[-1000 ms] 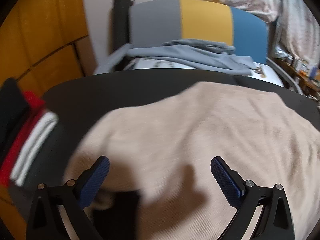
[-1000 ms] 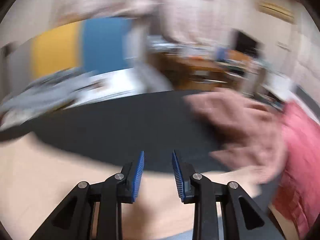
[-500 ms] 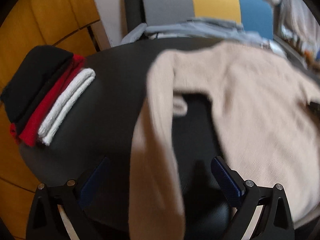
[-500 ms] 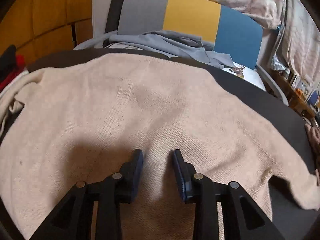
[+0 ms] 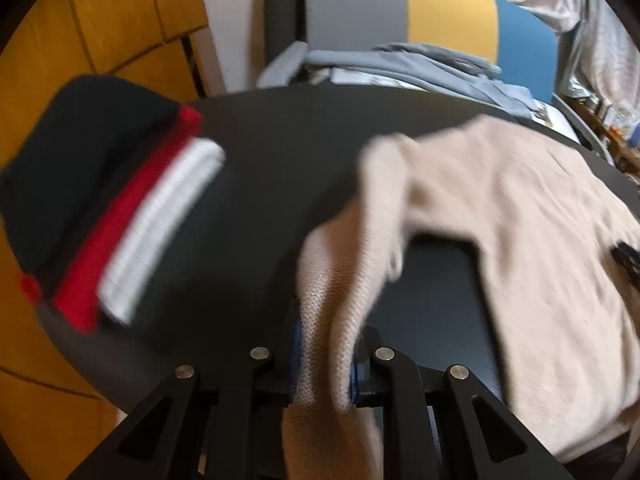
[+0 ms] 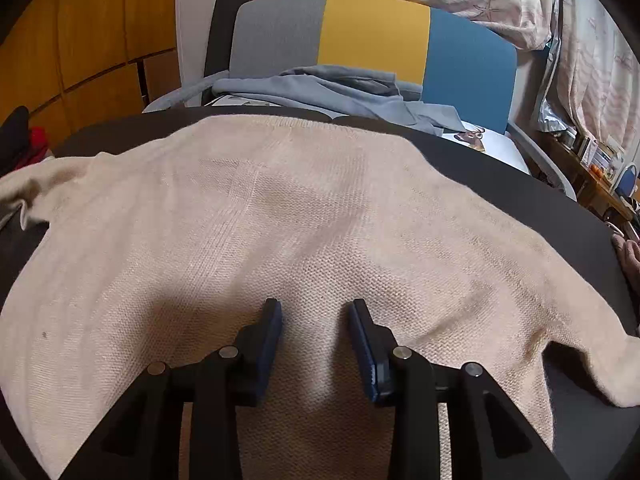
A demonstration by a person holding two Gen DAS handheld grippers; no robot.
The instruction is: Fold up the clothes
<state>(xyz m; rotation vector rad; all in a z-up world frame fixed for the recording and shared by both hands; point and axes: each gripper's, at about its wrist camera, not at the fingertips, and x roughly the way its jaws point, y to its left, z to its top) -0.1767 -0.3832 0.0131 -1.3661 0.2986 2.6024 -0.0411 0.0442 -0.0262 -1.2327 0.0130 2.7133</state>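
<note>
A beige knit sweater [image 6: 304,208] lies spread over the round black table [image 5: 280,148]. In the left wrist view its body [image 5: 532,240] lies at the right and its left sleeve [image 5: 340,280] runs down into my left gripper [image 5: 323,360], which is shut on the sleeve. My right gripper [image 6: 316,336] rests on the sweater's front middle, its blue pads [image 6: 368,356] a narrow gap apart with knit bunched between them.
A stack of folded black, red and white clothes [image 5: 104,208] sits at the table's left edge. A grey, yellow and blue chair [image 6: 372,40] with a grey-blue garment [image 6: 332,88] stands behind the table. A pink garment [image 6: 630,252] lies at the right edge.
My left gripper was open over the sweater and has shut on the left sleeve. My right gripper swung from the table's right side onto the sweater's middle and stays there.
</note>
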